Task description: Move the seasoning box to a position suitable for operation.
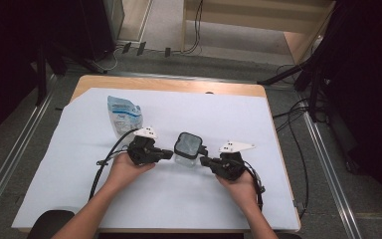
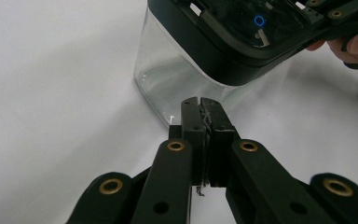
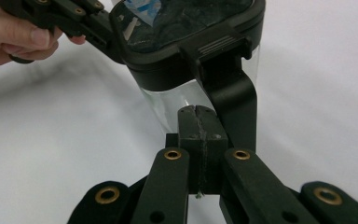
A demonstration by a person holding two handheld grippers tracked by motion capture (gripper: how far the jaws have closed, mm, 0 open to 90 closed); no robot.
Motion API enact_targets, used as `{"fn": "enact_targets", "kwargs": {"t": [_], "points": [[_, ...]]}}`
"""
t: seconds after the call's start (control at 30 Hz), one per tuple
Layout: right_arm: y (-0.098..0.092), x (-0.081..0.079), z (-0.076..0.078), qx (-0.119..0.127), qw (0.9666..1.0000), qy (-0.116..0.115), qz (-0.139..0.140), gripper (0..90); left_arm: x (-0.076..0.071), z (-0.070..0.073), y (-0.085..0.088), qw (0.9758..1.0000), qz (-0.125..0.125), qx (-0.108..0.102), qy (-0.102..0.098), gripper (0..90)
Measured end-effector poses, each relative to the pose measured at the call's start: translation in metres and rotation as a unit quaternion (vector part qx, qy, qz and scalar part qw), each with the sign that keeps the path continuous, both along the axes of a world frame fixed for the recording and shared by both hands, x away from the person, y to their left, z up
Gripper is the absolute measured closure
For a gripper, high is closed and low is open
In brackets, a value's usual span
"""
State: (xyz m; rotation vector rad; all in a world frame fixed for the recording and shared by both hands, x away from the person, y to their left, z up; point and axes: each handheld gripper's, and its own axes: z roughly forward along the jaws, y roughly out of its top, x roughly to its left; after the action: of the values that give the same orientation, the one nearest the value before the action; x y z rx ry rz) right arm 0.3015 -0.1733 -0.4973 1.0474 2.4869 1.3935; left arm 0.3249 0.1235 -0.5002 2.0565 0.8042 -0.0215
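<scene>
A clear square container (image 1: 187,152) with a black-rimmed lid (image 1: 188,144) stands in the middle of the white-covered table. My left gripper (image 1: 170,154) is shut with nothing in it, its tips just left of the container. My right gripper (image 1: 202,160) is also shut and empty, its tips just right of it. In the left gripper view the closed jaws (image 2: 201,103) point at the container's glass corner (image 2: 168,84). From the right gripper view the closed jaws (image 3: 196,112) sit right before the glass wall (image 3: 168,100), beside a black latch (image 3: 230,93) hanging from the lid.
A blue and white plastic pouch (image 1: 123,116) lies at the back left of the white sheet (image 1: 229,199). Cables trail from both grippers over the sheet. Dark stands and floor cables surround the table.
</scene>
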Motion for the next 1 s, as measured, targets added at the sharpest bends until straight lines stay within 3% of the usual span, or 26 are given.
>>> {"fn": "enact_targets", "kwargs": {"t": [0.43, 0.63, 0.77, 0.83, 1.0], "points": [[-0.009, 0.014, 0.002, -0.005, 1.0, -0.002, -0.007, 90.0, -0.003, 0.001, -0.004, 1.0, -0.004, -0.005, -0.001, 89.8], [-0.013, 0.021, 0.001, 0.004, 0.9999, 0.008, -0.01, 90.0, -0.006, 0.003, -0.002, 0.9998, -0.017, -0.004, 0.003, 82.6], [-0.013, 0.021, 0.002, -0.002, 0.9999, 0.008, -0.006, 90.0, -0.008, 0.005, -0.001, 0.9999, -0.011, 0.006, -0.005, 74.5], [-0.016, 0.02, 0.006, 0.004, 1.0, 0.006, 0.0, 89.1, -0.008, 0.006, 0.001, 0.9999, -0.004, 0.011, -0.006, 63.0], [-0.023, 0.015, 0.013, 0.006, 1.0, -0.001, -0.001, 84.4, -0.008, 0.006, 0.006, 0.9996, -0.001, 0.0, -0.028, 50.0]]}}
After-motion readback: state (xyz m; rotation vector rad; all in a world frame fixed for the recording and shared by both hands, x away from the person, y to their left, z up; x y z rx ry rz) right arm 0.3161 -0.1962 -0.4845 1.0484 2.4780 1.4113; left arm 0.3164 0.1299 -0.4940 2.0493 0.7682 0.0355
